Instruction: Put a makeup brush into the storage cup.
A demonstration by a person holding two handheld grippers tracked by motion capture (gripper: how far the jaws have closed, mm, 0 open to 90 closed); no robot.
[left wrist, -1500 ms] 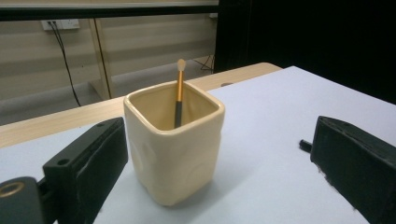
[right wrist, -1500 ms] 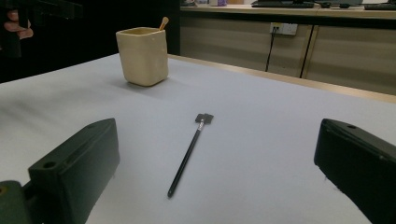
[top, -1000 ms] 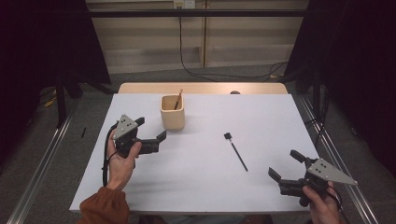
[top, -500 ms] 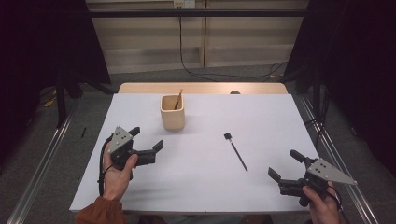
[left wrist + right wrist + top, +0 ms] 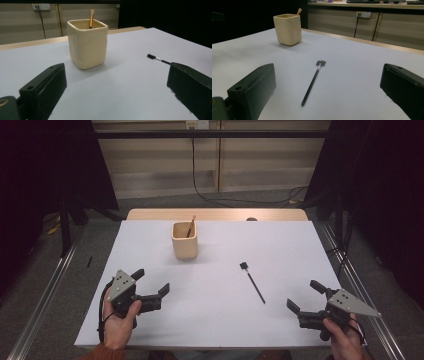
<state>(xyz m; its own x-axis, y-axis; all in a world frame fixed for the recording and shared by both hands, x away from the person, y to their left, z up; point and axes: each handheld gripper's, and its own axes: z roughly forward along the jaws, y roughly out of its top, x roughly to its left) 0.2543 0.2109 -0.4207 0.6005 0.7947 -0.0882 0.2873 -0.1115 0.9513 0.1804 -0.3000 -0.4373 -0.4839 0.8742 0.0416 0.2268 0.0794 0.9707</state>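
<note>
The cream, square-sided ceramic cup (image 5: 184, 240) stood upright on the far-left part of the white tabletop (image 5: 280, 247). A slim orange-handled brush (image 5: 191, 226) leaned inside it, pale tip showing above the rim in the left gripper view. A thin black brush with a small flat head (image 5: 252, 282) lay flat on the tabletop right of centre, well apart from the cup, head toward the far edge and handle toward the near-right. Nothing touched it.

Left claw (image 5: 150, 286): held in the person's left hand (image 5: 118, 320) at the near-left of the tabletop, jaws wide apart, nothing between them. In the left gripper view the two black jaws framed the cup, which stood beyond them and apart from both; the head end of the black brush showed just past the right-hand jaw.

Right claw (image 5: 306, 297): held in the person's right hand (image 5: 342, 339) at the near-right corner, jaws also wide apart and empty. In the right gripper view the black brush lay on the bare tabletop between and ahead of the jaws, touching neither; the cup stood farther off to the upper left.

A tan wooden strip (image 5: 215, 214) ran along the far edge of the tabletop. Beyond it, a black cable (image 5: 200, 195) hung from a wall socket to the floor.
</note>
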